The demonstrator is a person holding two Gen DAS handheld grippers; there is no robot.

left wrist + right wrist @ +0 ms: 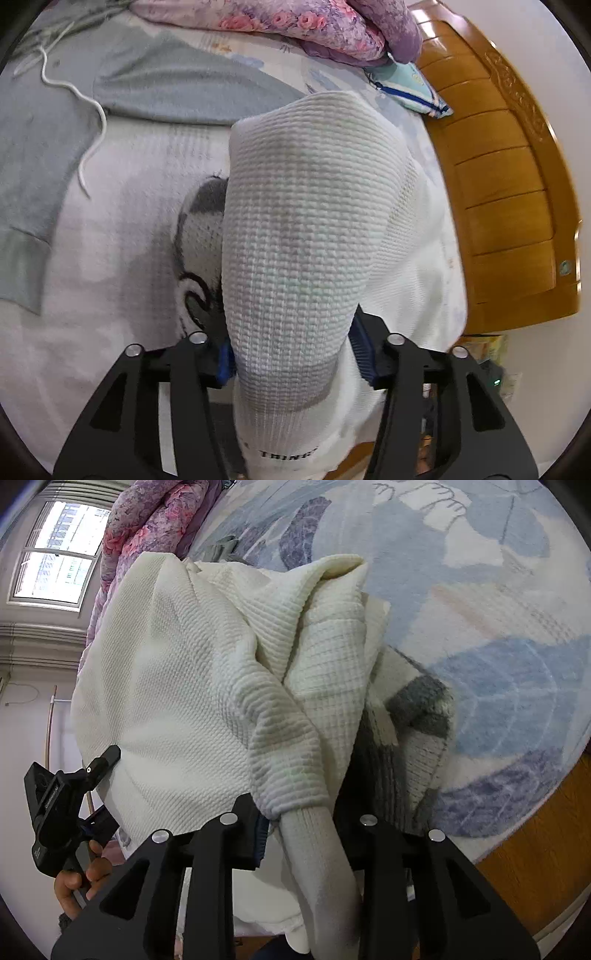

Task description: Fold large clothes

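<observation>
Left wrist view: the left tongs (291, 354) stand released astride the white waffle-knit garment (306, 206), its long axis running away from them over the bed. The right tongs (306, 834) clench its ribbed cuff (317, 834).

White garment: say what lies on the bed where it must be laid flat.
A grey sweater and a white cord lie on the bed, beyond the garment and to its left in the left wrist view.
</observation>
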